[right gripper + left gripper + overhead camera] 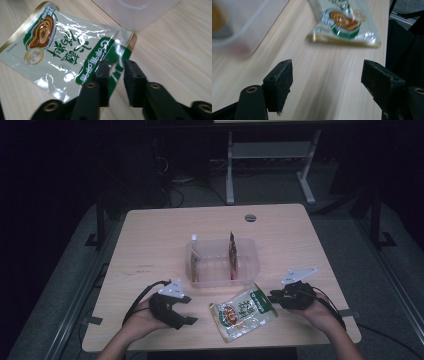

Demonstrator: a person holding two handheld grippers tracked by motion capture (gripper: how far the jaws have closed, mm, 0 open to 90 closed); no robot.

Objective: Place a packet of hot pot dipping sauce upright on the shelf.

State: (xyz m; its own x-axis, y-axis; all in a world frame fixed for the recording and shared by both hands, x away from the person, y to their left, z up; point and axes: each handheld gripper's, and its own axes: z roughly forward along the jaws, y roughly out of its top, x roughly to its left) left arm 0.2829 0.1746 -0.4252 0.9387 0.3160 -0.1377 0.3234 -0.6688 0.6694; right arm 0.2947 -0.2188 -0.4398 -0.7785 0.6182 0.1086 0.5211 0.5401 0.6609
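A glossy snack pouch with a green header and a brown swirl printed on its face is lying flat on the wooden desk, near the front edge and just in front of a clear plastic container. In the high view the pouch is sitting between the two hands, with its green end pointing toward the person's right side.

The right gripper is resting at that green end. In the right gripper view, the right gripper is showing its jaws standing slightly apart on either side of the pouch's green header; a narrow gap is showing between the pads, and whether either pad is touching the foil cannot be told.

The left gripper is hovering low over the desk to the left of the pouch, clear of it. In the left gripper view, the left gripper is holding its jaws spread wide, with nothing but bare wood between them, and the blurred pouch is lying well ahead of them.

Inside the container, two other packets are standing on edge: a pale one against the left wall and a reddish one near the middle.
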